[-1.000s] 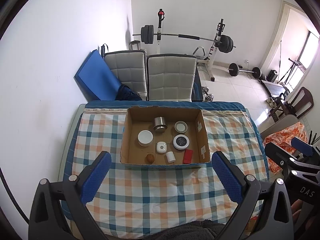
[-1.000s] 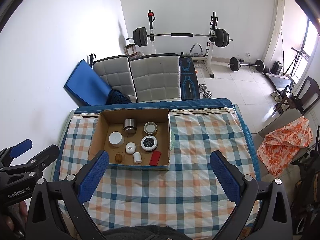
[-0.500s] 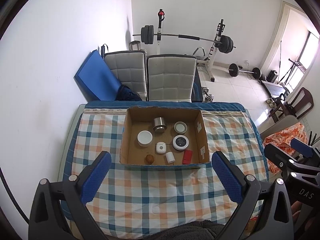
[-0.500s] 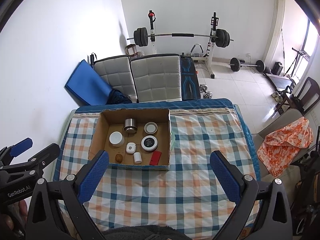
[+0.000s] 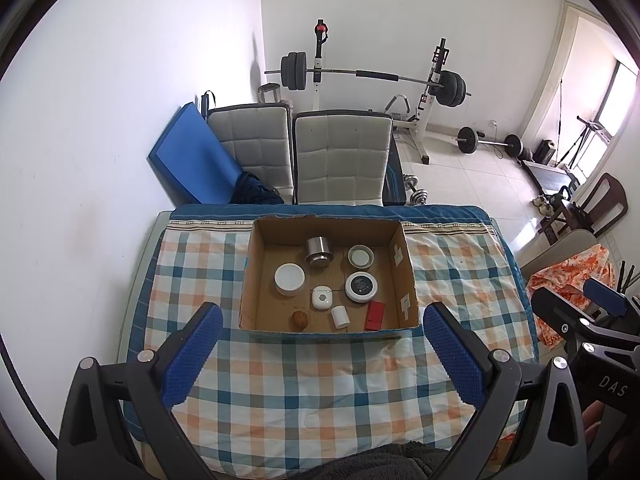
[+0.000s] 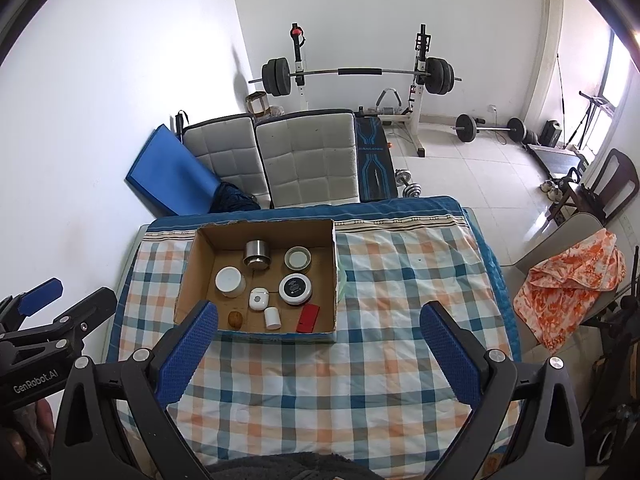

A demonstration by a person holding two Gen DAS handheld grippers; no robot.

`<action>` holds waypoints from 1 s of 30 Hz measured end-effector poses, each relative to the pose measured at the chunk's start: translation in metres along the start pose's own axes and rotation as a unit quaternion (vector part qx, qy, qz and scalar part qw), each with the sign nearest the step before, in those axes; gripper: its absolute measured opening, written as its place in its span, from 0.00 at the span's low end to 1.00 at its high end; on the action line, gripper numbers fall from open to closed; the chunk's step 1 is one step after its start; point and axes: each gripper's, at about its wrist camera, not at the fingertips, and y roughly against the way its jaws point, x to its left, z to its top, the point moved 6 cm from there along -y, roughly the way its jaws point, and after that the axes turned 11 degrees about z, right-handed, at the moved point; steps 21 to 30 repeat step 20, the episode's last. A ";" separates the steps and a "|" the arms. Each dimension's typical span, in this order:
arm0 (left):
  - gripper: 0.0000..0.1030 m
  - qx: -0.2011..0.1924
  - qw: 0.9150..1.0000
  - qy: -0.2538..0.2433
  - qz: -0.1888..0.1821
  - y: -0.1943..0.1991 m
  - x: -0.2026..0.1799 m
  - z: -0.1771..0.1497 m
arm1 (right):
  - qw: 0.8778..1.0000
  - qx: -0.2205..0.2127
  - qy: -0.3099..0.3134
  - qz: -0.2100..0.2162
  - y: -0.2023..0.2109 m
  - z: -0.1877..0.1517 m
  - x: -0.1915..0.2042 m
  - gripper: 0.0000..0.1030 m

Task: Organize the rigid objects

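Your left gripper [image 5: 322, 354] and your right gripper [image 6: 318, 354] both hang above the near half of the checked blue, orange and white tablecloth [image 5: 320, 380], each with its blue-padded jaws spread wide and nothing between them.

The open brown cardboard box [image 5: 408, 276] sits toward the far edge of the table, its long axis running left to right across your view, with the open top facing up. In the right wrist view the same box lies left of centre.

Inside, along the near wall, you have a small brown nut-like lump [image 5: 300, 319], a short white cylinder [image 5: 340, 316] standing upright, and a flat red rectangular piece [image 5: 375, 315] whose long axis points away from you, slightly tilted. Just behind the cylinder lies a rounded white case [image 5: 322, 297]. To its right sits a round white-rimmed disc with a black face [image 5: 361, 286], and to its left a round white-lidded jar [image 5: 289, 278]. Further back stand a shiny steel cup [image 5: 319, 250], upright, and a small round tin with a pale centre [image 5: 360, 256].

Two grey padded chairs [image 5: 340, 160] stand behind the table.
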 end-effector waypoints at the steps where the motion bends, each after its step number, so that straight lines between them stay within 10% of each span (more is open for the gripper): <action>1: 1.00 0.000 1.000 0.000 0.000 0.000 0.000 0.000 | 1.000 0.000 0.000 0.000 0.000 0.000 -0.001 1.00; 30: 1.00 -0.007 1.000 0.008 0.008 0.001 0.002 0.004 | 1.000 -0.004 -0.003 -0.007 -0.001 0.002 -0.002 1.00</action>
